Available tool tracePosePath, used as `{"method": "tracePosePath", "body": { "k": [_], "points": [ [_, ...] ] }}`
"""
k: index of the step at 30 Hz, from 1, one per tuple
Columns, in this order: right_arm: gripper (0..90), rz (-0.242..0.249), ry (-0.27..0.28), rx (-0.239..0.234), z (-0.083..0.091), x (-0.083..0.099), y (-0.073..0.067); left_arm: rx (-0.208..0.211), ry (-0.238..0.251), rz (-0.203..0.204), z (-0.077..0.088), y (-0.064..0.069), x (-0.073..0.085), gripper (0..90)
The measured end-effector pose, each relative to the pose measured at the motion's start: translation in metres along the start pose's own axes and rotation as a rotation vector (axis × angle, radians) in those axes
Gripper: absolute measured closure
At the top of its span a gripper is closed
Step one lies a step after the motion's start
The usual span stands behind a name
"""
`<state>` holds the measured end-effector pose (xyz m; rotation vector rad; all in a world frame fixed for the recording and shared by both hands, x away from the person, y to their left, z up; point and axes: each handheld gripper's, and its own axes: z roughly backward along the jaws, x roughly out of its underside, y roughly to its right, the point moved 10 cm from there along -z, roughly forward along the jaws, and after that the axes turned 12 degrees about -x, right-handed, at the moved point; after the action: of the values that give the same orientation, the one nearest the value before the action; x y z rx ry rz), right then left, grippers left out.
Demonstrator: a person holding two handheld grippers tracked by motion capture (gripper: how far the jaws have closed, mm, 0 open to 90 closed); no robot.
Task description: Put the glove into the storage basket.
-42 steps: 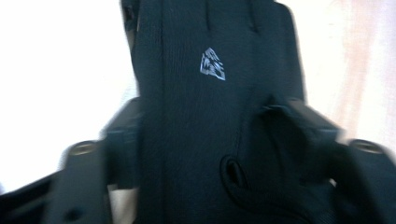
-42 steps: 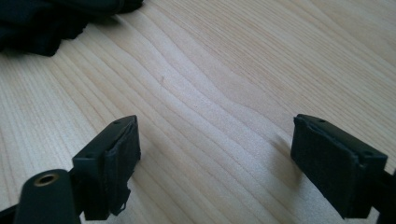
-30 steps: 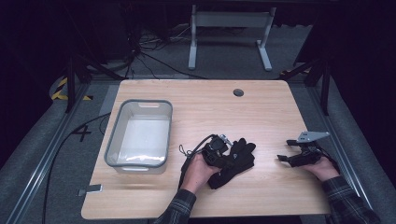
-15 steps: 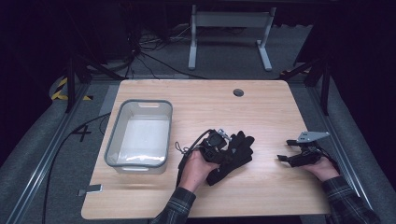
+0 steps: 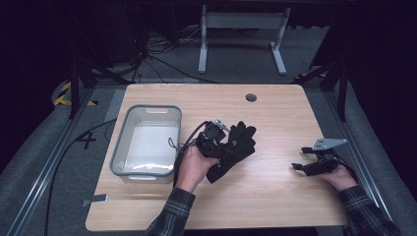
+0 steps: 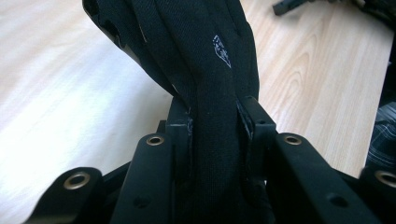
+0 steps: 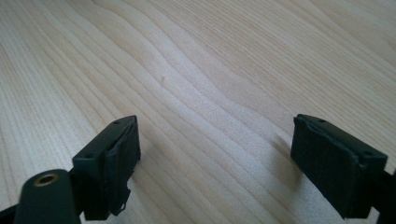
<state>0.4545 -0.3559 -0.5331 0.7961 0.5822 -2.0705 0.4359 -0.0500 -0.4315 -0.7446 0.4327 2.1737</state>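
Black gloves [image 5: 235, 147] hang pinched in the left gripper [image 5: 216, 140], jaws closed on the fabric mid-tabletop [image 5: 275, 113], apparently being carried and next needing a swing left over the clear bin [image 5: 147, 140]; right gripper [image 5: 314, 164] rests, jaws wide and empty.

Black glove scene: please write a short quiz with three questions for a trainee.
1. True or false: the left gripper is shut on the black glove.
2. How do the jaws of the right gripper stand? A) wide apart with nothing between them B) clamped on a cloth C) holding the bin
3. What lies inside the clear bin at the left of the table?

Key: 1 true. 2 A. 3 nothing, as far as the high view shows.
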Motion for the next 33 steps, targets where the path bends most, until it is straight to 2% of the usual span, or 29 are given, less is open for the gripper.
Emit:
{"method": "tracePosePath", "body": {
  "k": [8,15,27,33],
  "points": [
    [16.4,-0.001,0.001,0.001,0.0,0.0,0.0,-0.055,0.036,0.048,0.029,-0.031,-0.001,70.5],
    [16.4,-0.001,0.001,0.001,0.0,0.0,0.0,-0.106,0.049,0.091,0.049,-0.057,0.007,70.4],
    [16.4,-0.001,0.002,0.002,0.0,0.0,0.0,-0.197,0.074,0.202,0.08,-0.106,0.04,70.4],
    [16.4,0.0,0.001,0.002,0.0,0.0,0.0,-0.239,0.083,0.262,0.089,-0.129,0.058,70.4]
  ]
}}
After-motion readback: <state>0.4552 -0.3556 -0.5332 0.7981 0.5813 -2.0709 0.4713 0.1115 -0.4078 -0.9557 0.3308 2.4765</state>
